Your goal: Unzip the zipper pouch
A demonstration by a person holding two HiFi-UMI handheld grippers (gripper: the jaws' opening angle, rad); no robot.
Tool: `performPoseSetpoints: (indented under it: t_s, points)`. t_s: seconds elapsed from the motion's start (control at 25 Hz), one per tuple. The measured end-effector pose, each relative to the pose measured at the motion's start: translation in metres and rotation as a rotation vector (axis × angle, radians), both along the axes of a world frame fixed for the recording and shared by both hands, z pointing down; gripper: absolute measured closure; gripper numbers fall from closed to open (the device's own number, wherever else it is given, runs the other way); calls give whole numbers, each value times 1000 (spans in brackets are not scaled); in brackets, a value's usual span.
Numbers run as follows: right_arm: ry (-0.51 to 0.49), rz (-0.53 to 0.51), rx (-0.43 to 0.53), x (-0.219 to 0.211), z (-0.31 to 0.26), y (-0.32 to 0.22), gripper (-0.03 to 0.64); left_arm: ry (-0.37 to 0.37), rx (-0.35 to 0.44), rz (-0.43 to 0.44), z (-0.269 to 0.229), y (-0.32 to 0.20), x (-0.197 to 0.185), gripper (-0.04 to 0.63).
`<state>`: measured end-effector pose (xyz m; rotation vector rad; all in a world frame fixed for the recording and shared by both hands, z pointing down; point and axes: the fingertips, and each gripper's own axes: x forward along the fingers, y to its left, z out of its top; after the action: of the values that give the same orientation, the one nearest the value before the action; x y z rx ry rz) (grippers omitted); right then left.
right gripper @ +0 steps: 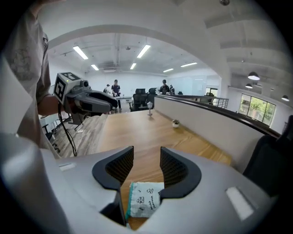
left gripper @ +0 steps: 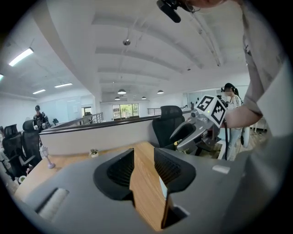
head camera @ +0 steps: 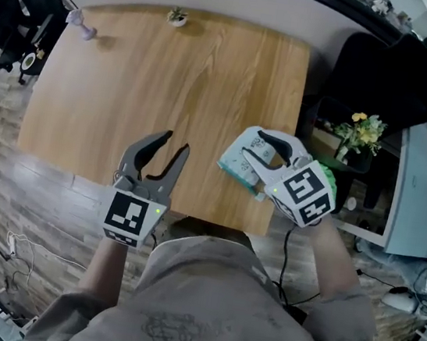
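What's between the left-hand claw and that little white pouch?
Nothing, just bare wooden table between the left gripper and the pouch, shown in the head view.

The left gripper (head camera: 175, 143) points forward with its jaws spread wide. Near it on its right, the right gripper (head camera: 252, 145) angles inward toward it, its jaws also apart. The left forearm (head camera: 105, 269) and right forearm (head camera: 337, 258) extend behind them.
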<state>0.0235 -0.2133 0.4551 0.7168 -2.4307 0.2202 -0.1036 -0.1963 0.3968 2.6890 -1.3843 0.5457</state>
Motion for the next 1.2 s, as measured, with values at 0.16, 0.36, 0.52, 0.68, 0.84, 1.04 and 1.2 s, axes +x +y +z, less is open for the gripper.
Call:
performPoseSetpoints:
  t_s: [0.16,0.36,0.52,0.68,0.84,1.04,1.2]
  points:
    - [76,-85,-50,-13,37,-10,451,-3,-53,20,31,-3,5,457]
    - [179,-215,-130,-29,91,-5,451,-19,-122,32,69,-1,6,457]
    - [250,-291,-194,-38,135,-1,451,-31,-169,42,101,-2,6,457]
    - [323,-382,-231,-42,173,5,451,-44,-216,49,132,-2,7,457]
    - [412,-461,-275,-40,207,14,451,-51,-258,47,155,2,6,457]
    - [494,-581,-279,-41,235,21,451,-79,-298,55,182,10,6,457]
    - [571,-675,-277,-41,255,25,451,-59,-336,45,193,15,2,457]
